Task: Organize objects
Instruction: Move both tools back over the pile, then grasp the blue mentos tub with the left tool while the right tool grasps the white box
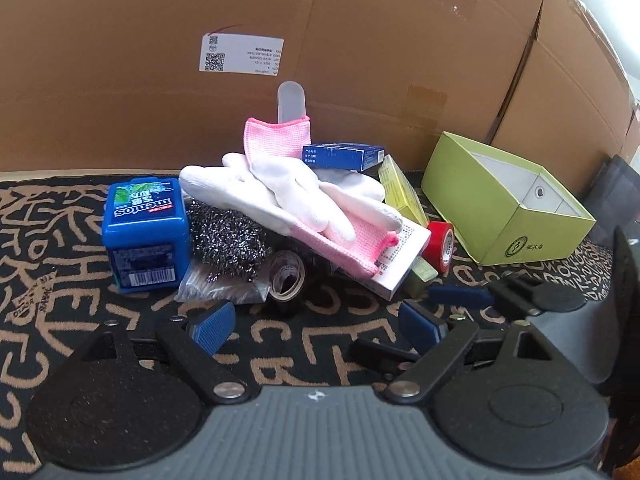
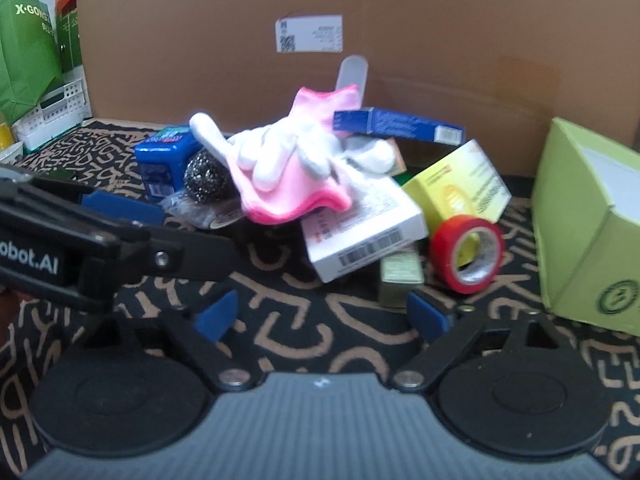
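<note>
- Big brown cardboard box across the whole upper half of the left wrist view, white label above centre.
- Black mat with tan lettering over the tabletop, under everything.
- Open lime-green box at right of frame, well apart from the pile, white inside.
- Left tongs at bottom centre, spread wide, blue pads clear of the pile and gripping nothing.
- Right tongs at bottom centre of the right wrist view, likewise wide and gripping nothing.
- White and pink gloves draped over the top of the pile at centre.
- Blue Mentos tub at left of the pile, touching the steel-wool scourer just to its right.
- White carton with barcode tilted under the gloves.
- Yellow-green carton leaning at the pile's right side.
- Dark blue carton perched near the top, behind the gloves.
- Red tape roll on edge at lower right of the pile, beside the white carton.
- Dark tape roll below the scourer, possibly black; shadowed.
- Translucent strip upright out of the pink cuff.
</note>
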